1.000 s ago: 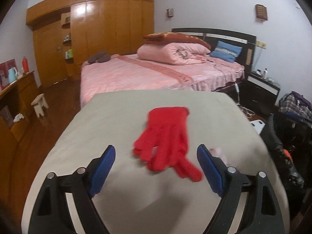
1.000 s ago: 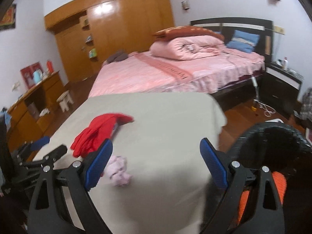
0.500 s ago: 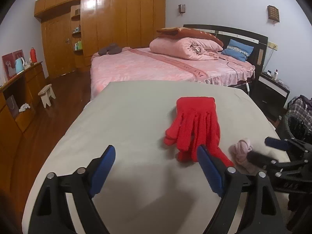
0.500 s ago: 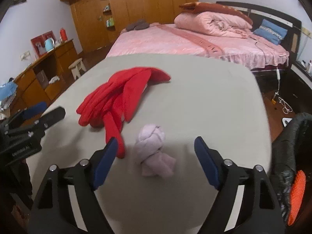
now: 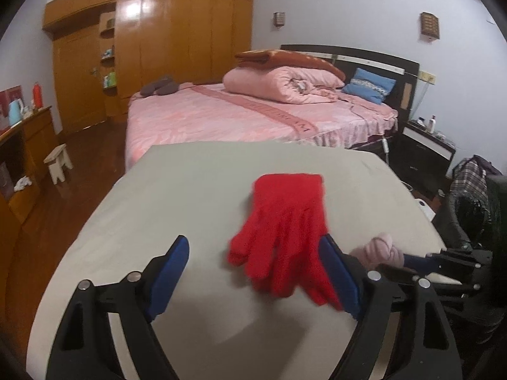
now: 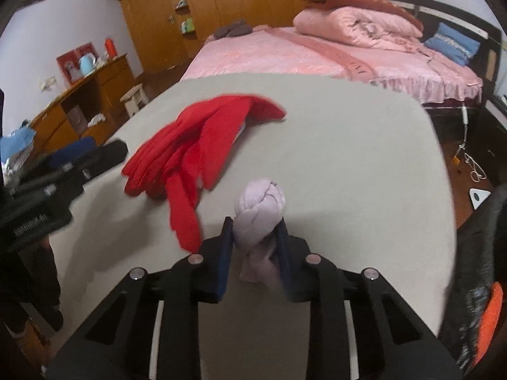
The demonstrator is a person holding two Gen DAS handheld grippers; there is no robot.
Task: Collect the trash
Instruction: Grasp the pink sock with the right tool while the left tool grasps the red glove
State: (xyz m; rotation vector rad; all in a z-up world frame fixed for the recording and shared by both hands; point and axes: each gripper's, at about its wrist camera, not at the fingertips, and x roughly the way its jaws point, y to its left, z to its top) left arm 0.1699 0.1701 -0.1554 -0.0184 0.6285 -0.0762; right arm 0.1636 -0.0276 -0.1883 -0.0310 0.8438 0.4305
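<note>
A lilac twisted wad (image 6: 259,202) lies near the right edge of the grey table (image 6: 348,158). My right gripper (image 6: 254,223) is closing, with the wad between its blue pads, which press on both sides of it. In the left wrist view the wad (image 5: 381,250) and right gripper (image 5: 412,261) show at the right. A pair of red gloves (image 5: 285,221) lies mid-table. My left gripper (image 5: 253,247) stands wide, its jaws closing slightly. The gloves' fingertips lie between the jaws, near the right pad and unpressed. The gloves (image 6: 202,145) and left gripper (image 6: 85,152) also show in the right wrist view.
A black bin bag (image 6: 481,237) with something orange (image 6: 492,313) inside stands off the table's right edge. Beyond the table is a pink bed (image 5: 221,117), with a dark nightstand (image 5: 424,152) to its right. A small stool (image 5: 58,161) sits on the wooden floor at the left.
My right gripper came down over the lilac wad and its jaws closed onto it. The left gripper drifted a little nearer the red gloves and stays wide.
</note>
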